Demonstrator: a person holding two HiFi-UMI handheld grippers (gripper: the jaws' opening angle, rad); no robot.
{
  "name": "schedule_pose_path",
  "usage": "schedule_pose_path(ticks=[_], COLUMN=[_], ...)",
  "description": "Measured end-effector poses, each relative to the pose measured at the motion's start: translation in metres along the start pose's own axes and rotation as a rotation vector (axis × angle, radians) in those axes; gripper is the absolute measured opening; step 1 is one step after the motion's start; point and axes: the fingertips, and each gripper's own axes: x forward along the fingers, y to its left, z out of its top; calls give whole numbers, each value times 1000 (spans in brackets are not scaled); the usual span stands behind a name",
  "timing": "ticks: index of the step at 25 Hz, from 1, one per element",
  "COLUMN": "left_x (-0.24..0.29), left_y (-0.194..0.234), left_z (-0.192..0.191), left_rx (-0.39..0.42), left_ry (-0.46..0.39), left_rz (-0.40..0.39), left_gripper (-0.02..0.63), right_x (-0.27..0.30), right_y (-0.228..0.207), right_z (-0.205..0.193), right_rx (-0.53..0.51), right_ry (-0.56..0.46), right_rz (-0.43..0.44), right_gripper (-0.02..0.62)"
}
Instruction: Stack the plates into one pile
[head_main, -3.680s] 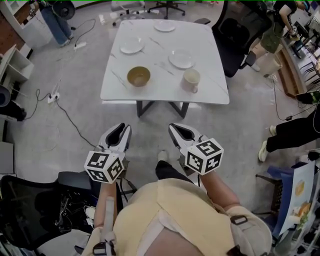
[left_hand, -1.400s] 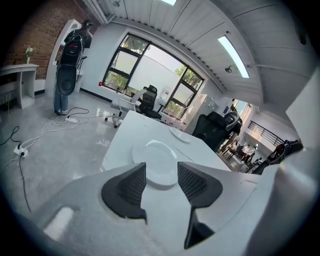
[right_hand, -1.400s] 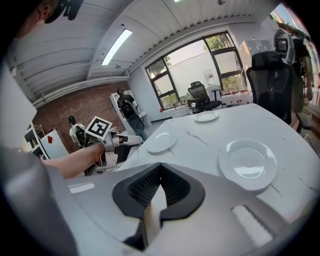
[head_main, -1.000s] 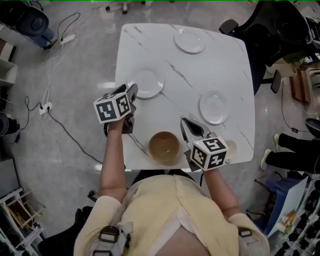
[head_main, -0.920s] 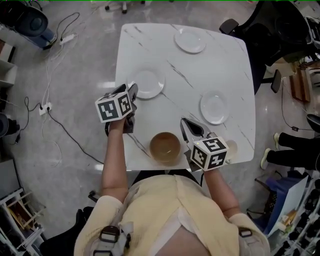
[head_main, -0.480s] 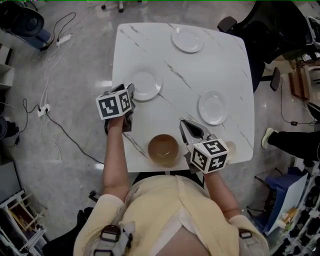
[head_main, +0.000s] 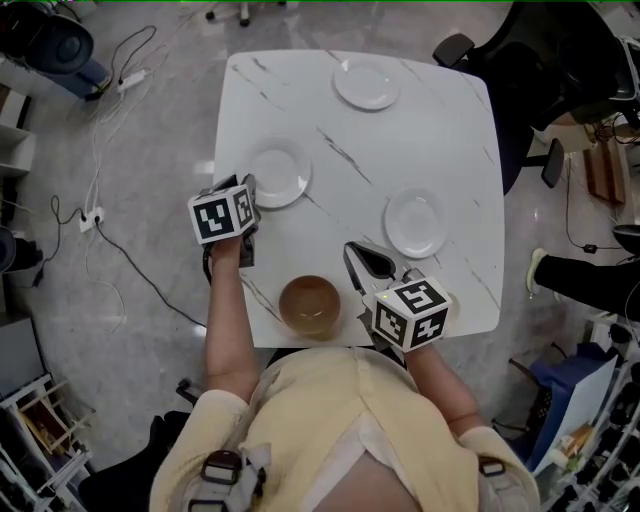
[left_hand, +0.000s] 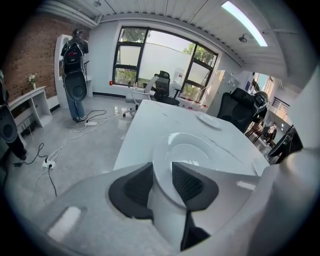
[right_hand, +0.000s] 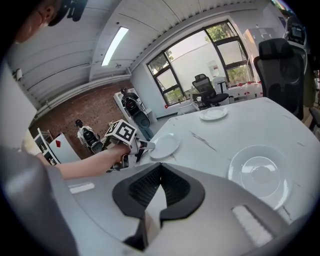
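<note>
At the table (head_main: 440, 95) edge, left gripper (left_hand: 162, 174) jaws are closing round a plate (head_main: 280, 172); right gripper (right_hand: 160, 170) jaws together.

Plates: three, all white. One sits at the left (head_main: 276, 172), one at the far edge (head_main: 367, 84), one at the right (head_main: 414, 223).
Bowls: one, brown inside (head_main: 309, 305).
Tables: one, white with thin dark streaks (head_main: 450, 140).
Black chairs right by the table: one (head_main: 545, 70).
Arms: two, a left arm (head_main: 225, 320) and a right arm (head_main: 440, 385).
Power strips on the floor: two, one far (head_main: 137, 75), one near (head_main: 86, 214).
</note>
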Motion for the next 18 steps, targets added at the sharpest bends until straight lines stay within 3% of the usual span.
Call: schedule_pose_path(ticks=[8,18], left_x=[-7,-35], left_y=[2,-12], left_z=[5,25], left_rx=[-58,-46], left_ry=[-34,-125], left_rz=[1,-29], left_gripper=[98,52], right_x=[0,-4], right_y=[1,4], right_z=[4,7], right_rx=[-9,17], right_ry=[8,-4], right_rz=[40,62], right_gripper=[3,3])
